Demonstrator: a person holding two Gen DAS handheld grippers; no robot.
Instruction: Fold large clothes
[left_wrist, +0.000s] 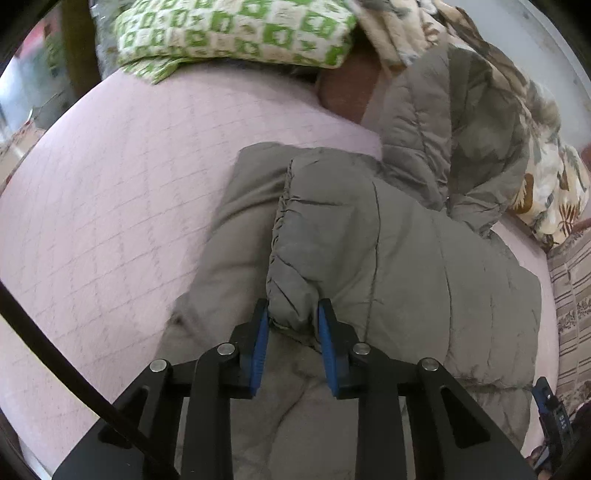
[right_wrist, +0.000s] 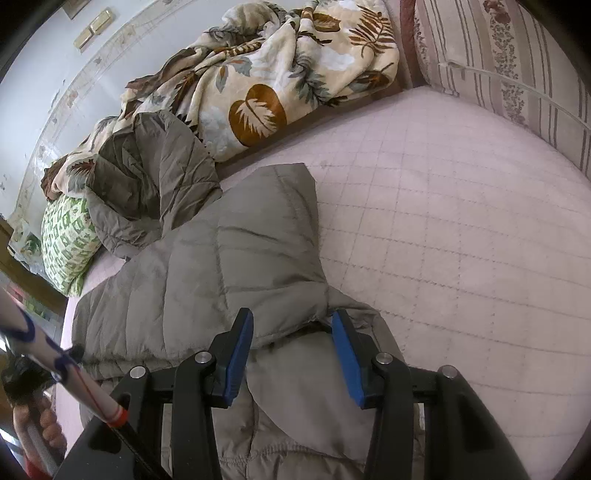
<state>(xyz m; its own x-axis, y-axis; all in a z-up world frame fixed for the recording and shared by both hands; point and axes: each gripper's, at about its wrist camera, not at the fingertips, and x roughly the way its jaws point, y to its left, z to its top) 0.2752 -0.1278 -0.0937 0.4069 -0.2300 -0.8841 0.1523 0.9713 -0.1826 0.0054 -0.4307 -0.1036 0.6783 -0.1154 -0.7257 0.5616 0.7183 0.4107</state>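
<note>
1. A grey quilted jacket (left_wrist: 406, 266) lies spread on a pink quilted bed (left_wrist: 110, 206), its hood (left_wrist: 424, 122) pushed up against a leaf-print blanket (right_wrist: 280, 74) along the wall.
2. The left gripper (left_wrist: 293, 314) points steeply down at a gathered cuff (left_wrist: 291, 291) folded onto the jacket's body; the blue pads (left_wrist: 260, 343) stand narrow on either side of the bunched cloth — they look to pinch its end.
3. The right gripper (right_wrist: 291, 328) is about half open over a folded sleeve's (right_wrist: 273, 229) end; cloth sits between the pads, touching the left one, while the right pad stands clear — no grip.
4. A green-and-white pillow (left_wrist: 236, 33) sits at the bed's far end.
5. A striped cushion (right_wrist: 509, 55) lies just beside the blanket.
</note>
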